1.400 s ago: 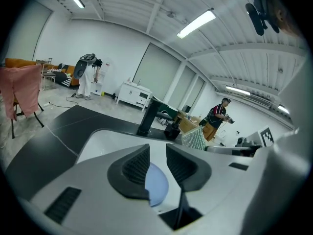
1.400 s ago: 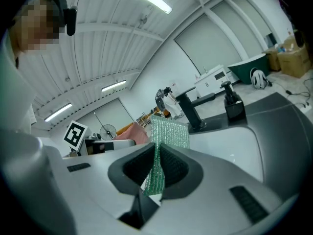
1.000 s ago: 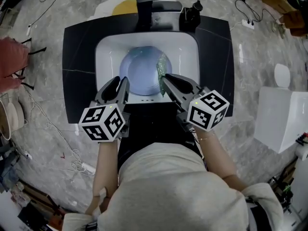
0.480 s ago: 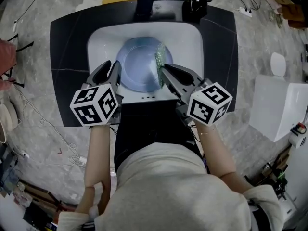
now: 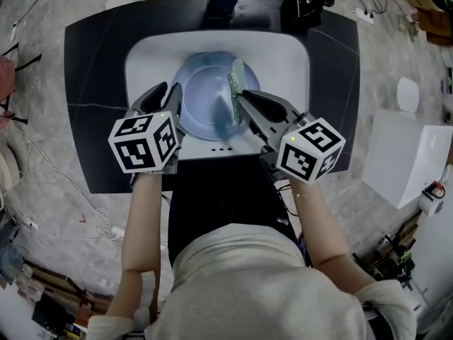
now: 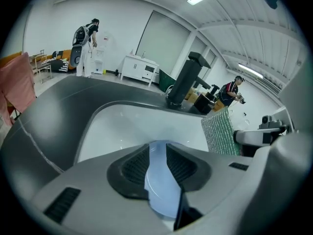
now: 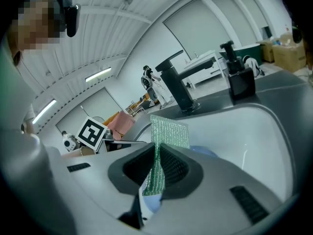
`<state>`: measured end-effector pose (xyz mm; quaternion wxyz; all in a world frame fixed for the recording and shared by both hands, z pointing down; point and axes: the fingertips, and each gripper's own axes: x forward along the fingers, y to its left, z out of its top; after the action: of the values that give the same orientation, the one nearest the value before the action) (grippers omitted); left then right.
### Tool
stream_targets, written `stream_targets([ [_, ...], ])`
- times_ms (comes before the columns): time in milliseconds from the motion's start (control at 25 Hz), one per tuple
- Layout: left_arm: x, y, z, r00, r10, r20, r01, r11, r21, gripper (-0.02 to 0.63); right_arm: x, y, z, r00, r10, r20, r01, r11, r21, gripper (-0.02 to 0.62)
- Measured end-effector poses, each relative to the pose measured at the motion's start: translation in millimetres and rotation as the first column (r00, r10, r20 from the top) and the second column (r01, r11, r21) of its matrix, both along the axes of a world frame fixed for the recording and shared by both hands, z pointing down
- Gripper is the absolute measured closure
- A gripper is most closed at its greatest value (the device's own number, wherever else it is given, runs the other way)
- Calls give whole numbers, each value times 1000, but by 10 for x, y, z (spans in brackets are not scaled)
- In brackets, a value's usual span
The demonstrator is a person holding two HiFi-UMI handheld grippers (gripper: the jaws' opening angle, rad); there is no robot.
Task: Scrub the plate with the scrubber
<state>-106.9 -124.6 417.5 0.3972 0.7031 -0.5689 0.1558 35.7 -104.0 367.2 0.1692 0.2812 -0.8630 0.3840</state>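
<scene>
Grips the blue plate [image 5: 205, 101] by its left rim with the left gripper [image 5: 170, 106], jaws tight on it. Pinches the green scrubber [image 5: 236, 83] in the right gripper [image 5: 243, 108], jaws squeezed on it. Holds the scrubber over the plate's right side, above the white sink [image 5: 291, 62].

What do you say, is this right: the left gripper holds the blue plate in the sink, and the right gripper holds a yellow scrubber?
Not quite: the scrubber in the right gripper is green, as the right gripper view shows. The rest holds.
</scene>
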Motion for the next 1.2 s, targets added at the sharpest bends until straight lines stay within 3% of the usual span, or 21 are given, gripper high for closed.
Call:
stream_targets([
  [560,-34,-101,561,999,40,26,-37,994,-105,491,-138,-89,426,1000,-15,4,15,999,-42,545],
  [880,-75,-117,840,996,55,75,-39,978,-204,491,-156,-73,558,1000,-13,9,13,998,-59,546],
  [1200,-52,-83,1010,995,82,61,-64,966,-250,491,-161,-25,693,999,-40,-23,37,995,-87,546],
])
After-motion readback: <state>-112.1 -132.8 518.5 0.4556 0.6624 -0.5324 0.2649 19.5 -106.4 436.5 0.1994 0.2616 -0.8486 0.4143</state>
